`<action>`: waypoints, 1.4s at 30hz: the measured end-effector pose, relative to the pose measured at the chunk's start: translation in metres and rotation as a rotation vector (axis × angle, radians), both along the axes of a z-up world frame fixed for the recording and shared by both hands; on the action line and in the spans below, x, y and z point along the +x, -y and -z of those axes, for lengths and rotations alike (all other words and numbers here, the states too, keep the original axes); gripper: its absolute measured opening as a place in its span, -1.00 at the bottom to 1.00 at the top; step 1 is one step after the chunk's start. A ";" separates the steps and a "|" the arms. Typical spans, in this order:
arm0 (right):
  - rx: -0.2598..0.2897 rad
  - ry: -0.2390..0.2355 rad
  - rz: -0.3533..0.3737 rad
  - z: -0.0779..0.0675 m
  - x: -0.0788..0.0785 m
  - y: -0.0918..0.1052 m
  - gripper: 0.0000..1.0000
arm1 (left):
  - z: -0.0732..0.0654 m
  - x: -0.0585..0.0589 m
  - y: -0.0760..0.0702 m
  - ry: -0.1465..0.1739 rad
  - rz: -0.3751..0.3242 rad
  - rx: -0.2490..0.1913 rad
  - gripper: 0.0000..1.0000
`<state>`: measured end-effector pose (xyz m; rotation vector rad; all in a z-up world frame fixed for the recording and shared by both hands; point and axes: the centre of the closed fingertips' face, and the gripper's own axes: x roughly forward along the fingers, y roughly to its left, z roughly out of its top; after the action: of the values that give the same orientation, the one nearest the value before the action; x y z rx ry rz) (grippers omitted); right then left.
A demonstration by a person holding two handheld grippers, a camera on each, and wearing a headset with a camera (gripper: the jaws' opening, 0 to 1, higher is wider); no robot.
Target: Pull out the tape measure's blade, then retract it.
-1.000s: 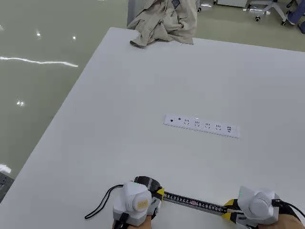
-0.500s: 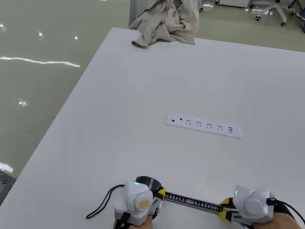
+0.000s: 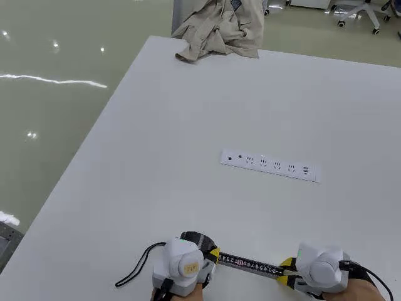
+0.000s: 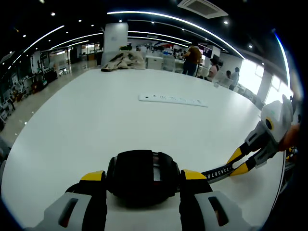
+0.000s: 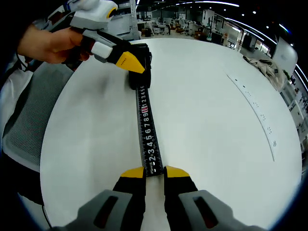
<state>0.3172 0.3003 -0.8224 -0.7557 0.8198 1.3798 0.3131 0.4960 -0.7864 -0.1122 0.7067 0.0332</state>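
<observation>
The left gripper (image 4: 143, 176) is clamping the tape measure (image 5: 143, 72) while the right gripper (image 5: 154, 172) is pinching the partly drawn blade (image 5: 146, 130) by its tip, with retraction seemingly not yet done.

The desk (image 3: 156, 125) lay open on the left; a power strip (image 3: 269, 165) crossed mid-desk, crumpled cloth (image 3: 219, 28) sat at the far edge, and the blade (image 3: 250, 264) spanned the near edge.

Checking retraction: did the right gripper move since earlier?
Yes: the right gripper, pinching the dark blade, has slid left towards the black tape measure case, judged against the white power strip.
</observation>
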 end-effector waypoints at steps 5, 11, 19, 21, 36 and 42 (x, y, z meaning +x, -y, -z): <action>0.003 0.003 -0.007 0.002 0.000 -0.005 -0.74 | -0.001 0.000 0.000 -0.001 0.000 -0.001 0.16; 0.006 0.009 -0.022 0.002 -0.001 -0.013 -0.74 | 0.000 0.000 0.000 -0.004 0.001 -0.002 0.16; 0.008 0.014 -0.034 0.004 -0.001 -0.023 -0.74 | 0.000 0.000 0.000 -0.007 0.003 -0.001 0.16; 0.013 0.017 -0.037 0.003 -0.002 -0.026 -0.74 | 0.000 0.000 0.000 -0.008 0.004 -0.001 0.16; 0.030 0.034 -0.053 0.002 -0.004 -0.044 -0.74 | 0.000 0.000 0.000 -0.010 0.006 0.000 0.16; 0.034 0.038 -0.057 0.001 -0.004 -0.050 -0.74 | -0.001 0.000 0.000 -0.008 0.006 0.000 0.16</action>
<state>0.3129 0.3503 -0.8235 -0.7817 0.7481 1.4228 0.3130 0.4960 -0.7856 -0.1103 0.7154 0.0278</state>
